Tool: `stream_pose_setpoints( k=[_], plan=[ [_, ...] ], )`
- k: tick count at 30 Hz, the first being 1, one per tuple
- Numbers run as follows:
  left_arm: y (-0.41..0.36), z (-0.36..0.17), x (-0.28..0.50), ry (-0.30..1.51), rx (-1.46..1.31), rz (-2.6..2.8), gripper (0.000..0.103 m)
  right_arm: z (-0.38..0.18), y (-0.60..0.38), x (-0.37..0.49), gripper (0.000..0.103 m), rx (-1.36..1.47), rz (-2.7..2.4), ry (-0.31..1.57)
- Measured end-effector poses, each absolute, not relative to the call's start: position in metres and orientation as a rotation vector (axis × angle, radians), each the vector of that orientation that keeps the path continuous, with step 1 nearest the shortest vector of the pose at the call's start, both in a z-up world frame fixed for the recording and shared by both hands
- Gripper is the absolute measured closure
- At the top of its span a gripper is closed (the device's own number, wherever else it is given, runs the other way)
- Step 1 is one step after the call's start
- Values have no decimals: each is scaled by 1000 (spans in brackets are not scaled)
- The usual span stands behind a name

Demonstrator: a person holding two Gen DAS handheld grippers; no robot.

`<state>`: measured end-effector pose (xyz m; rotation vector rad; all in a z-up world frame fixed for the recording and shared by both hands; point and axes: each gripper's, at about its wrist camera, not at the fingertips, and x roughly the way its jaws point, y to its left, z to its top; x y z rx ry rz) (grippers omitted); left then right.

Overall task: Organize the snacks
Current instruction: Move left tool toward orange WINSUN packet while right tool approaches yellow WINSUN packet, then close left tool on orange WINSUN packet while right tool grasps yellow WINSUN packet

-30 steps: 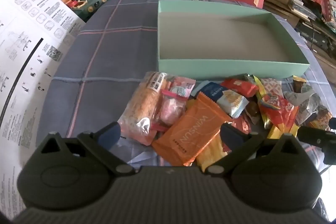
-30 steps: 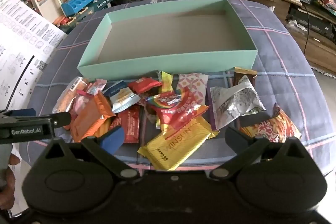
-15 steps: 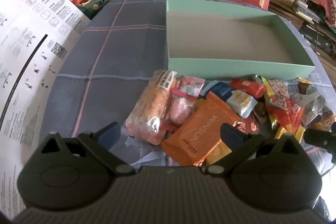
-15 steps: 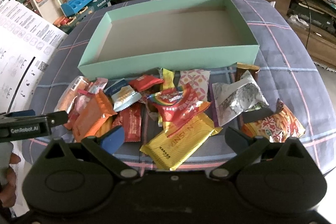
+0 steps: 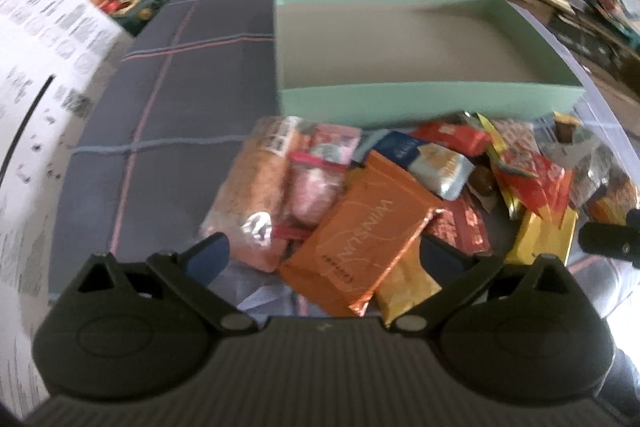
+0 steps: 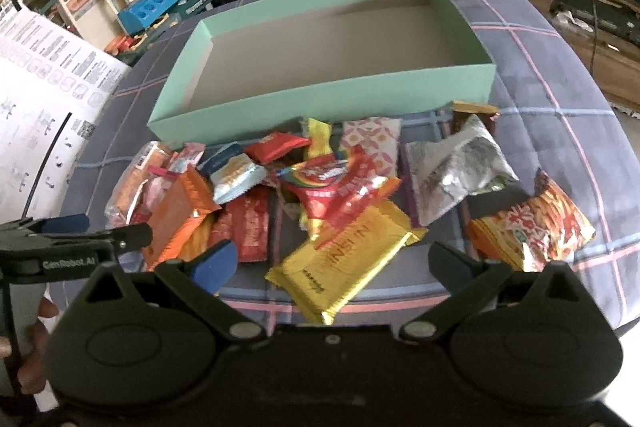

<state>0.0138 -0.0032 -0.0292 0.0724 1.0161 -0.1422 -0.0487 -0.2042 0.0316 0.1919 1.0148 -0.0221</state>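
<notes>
On a grey-blue plaid cloth-covered table (image 6: 532,51) sits a shallow mint-green cardboard box (image 6: 320,99), open-topped with nothing inside it. Just in front of its near wall lies a loose heap of snack packets. A yellow foil wafer bar (image 6: 340,267) lies nearest the right gripper (image 6: 332,259), whose jaws stand wide apart and hold nothing. Beside it rest a crumpled silver foil pouch (image 6: 452,171) and a red candy bag (image 6: 340,187). The left gripper (image 5: 320,255), jaws likewise spread wide and bare, hovers low over an orange foil wafer packet (image 5: 360,231); the blurred left view suggests a clear-wrapped orange cracker pack (image 5: 252,187) touching a pink sweet packet (image 5: 316,183).
</notes>
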Motion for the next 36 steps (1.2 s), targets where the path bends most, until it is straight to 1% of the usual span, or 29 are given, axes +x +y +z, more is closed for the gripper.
stream_pose_setpoints(
  k=[1, 2, 3, 4, 5, 6, 7, 9, 10, 11, 15, 17, 18, 20, 22, 24, 26, 27, 28, 30, 31, 36],
  plan=[
    [-7, -31, 15, 1015, 86, -158, 0, 30, -207, -51, 2, 192, -29, 1007],
    [-11, -34, 17, 1013, 101, -173, 0, 29, -210, -53, 7, 195, -31, 1004],
    [-14, -36, 18, 1012, 113, -182, 2, 28, -212, -54, 9, 201, -33, 1005],
    [-18, -38, 20, 1010, 123, -191, 5, 26, -215, -54, 13, 211, -36, 1007],
    [-21, -40, 21, 1009, 127, -201, 11, 24, -217, -53, 20, 222, -36, 1011],
    [-23, -42, 23, 1011, 126, -211, 19, 21, -219, -52, 22, 234, -36, 1019],
    [-24, -44, 24, 1018, 120, -223, 23, 19, -220, -51, 25, 244, -38, 1026],
    [-24, -48, 27, 1037, 98, -243, 38, 13, -221, -48, 29, 253, -48, 1048],
    [-24, -51, 28, 1050, 84, -254, 42, 10, -221, -47, 32, 258, -49, 1063],
    [-24, -53, 28, 1061, 73, -262, 45, 7, -220, -45, 32, 263, -48, 1077],
    [-25, -53, 23, 1064, 67, -290, 45, -4, -214, -35, 32, 253, -65, 1111],
    [-25, -52, 22, 1070, 60, -302, 45, -8, -212, -27, 30, 273, -70, 1127],
    [-25, -52, 22, 1072, 60, -306, 44, -9, -209, -23, 26, 275, -73, 1132],
    [-25, -51, 23, 1075, 63, -311, 42, -10, -205, -16, 3, 255, -91, 1116],
    [-25, -50, 24, 1070, 84, -308, 38, -12, -200, -11, 2, 216, -108, 1097],
    [-25, -51, 28, 1058, 126, -284, 33, -16, -198, -7, 8, 191, -116, 1092],
    [-25, -54, 35, 1057, 153, -290, 31, -22, -199, -6, 18, 181, -118, 1102],
    [-26, -56, 37, 1061, 164, -296, 31, -24, -202, -7, 20, 189, -113, 1105],
    [-27, -59, 38, 1071, 173, -301, 32, -25, -204, -9, 22, 200, -103, 1105],
    [-30, -60, 37, 1068, 182, -312, 40, -24, -210, -16, 29, 198, -86, 1105],
    [-31, -59, 35, 1066, 174, -317, 41, -23, -212, -18, 33, 195, -79, 1103],
    [-35, -51, 24, 1095, 91, -362, 43, -19, -233, -35, 34, 202, -69, 1092]
  ],
)
